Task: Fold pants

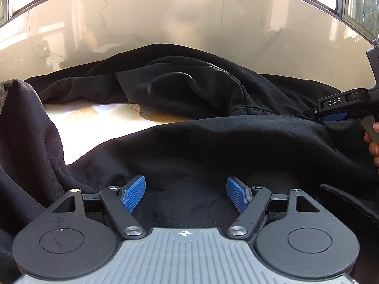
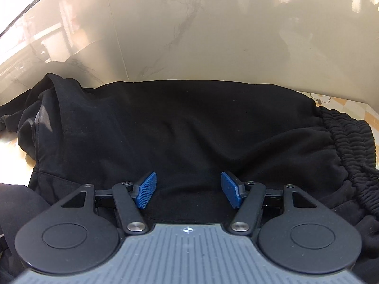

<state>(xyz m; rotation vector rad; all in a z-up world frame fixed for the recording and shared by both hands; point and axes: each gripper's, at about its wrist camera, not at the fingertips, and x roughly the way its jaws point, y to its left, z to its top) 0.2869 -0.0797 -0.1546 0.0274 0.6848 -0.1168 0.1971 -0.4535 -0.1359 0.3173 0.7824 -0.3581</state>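
Note:
Black pants lie rumpled on a patterned surface. In the left wrist view my left gripper is open just above the near leg, with nothing between its blue pads. The right gripper's body shows at the right edge, low on the cloth. In the right wrist view my right gripper is open over the upper part of the pants. The gathered elastic waistband lies to its right. The legs bunch up at the left.
A glossy marble-look wall rises right behind the pants and also shows in the right wrist view. Window frames stand at the top corners. A dark fabric fold rises at the left.

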